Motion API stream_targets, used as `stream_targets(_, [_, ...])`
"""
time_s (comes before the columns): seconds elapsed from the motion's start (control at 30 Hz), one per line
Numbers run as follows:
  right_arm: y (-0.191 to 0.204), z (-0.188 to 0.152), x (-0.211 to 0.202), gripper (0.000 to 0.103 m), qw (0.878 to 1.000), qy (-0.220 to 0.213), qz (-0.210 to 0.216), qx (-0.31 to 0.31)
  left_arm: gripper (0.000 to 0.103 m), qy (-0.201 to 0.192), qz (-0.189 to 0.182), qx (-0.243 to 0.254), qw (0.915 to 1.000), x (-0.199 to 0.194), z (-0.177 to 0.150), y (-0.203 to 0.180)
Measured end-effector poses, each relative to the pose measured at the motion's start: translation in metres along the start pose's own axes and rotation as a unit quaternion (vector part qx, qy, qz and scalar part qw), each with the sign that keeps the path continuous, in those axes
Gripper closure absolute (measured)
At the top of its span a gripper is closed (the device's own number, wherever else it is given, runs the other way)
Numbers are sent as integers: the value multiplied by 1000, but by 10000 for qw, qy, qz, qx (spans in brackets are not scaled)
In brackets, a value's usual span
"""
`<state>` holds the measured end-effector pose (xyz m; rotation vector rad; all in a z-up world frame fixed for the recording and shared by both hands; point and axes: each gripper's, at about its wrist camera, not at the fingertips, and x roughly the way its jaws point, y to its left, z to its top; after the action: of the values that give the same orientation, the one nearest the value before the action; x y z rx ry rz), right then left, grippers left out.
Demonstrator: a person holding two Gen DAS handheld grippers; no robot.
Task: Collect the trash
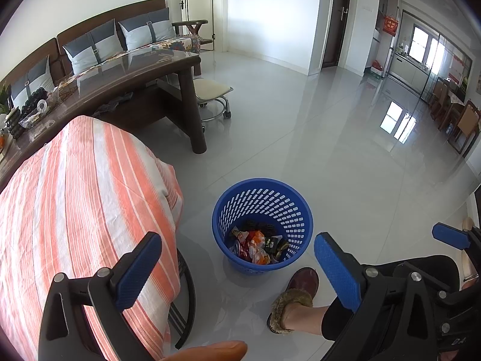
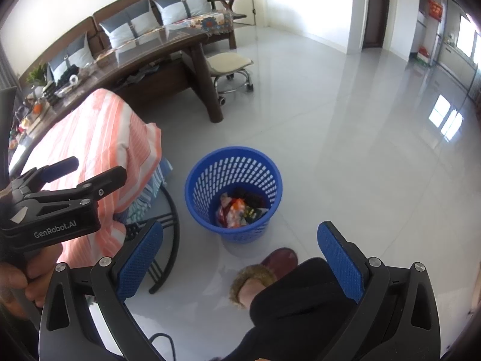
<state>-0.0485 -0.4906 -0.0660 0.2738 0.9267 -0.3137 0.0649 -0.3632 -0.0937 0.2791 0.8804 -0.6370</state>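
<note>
A blue perforated waste basket (image 1: 218, 222) (image 2: 195, 192) stands on the pale tiled floor. It holds a heap of crumpled snack wrappers (image 1: 255, 245) (image 2: 237, 209), red, orange and black. My left gripper (image 1: 237, 270) hovers open above and in front of the basket, with nothing between its blue pads. My right gripper (image 2: 240, 261) is also open and empty, at a similar height. In the right wrist view the left gripper (image 2: 90, 167) shows at the left edge, held in a hand, jaws apart. In the left wrist view, one blue pad of the right gripper's fingers (image 1: 451, 236) shows at the right edge.
An orange-and-white striped cloth (image 1: 84, 195) (image 2: 99, 132) covers a piece of furniture with black metal legs just left of the basket. A person's foot in a fur-trimmed maroon slipper (image 1: 297, 291) (image 2: 264, 270) rests near the basket. Behind are a dark coffee table (image 1: 120, 72), a wheeled stool (image 1: 212, 88) and a sofa.
</note>
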Motion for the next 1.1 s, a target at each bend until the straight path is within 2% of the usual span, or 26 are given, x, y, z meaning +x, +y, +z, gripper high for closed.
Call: stream_targets(1.1, [0, -2, 2, 1, 10000, 61, 22, 17, 0, 52, 45, 65, 10000, 5, -6, -1])
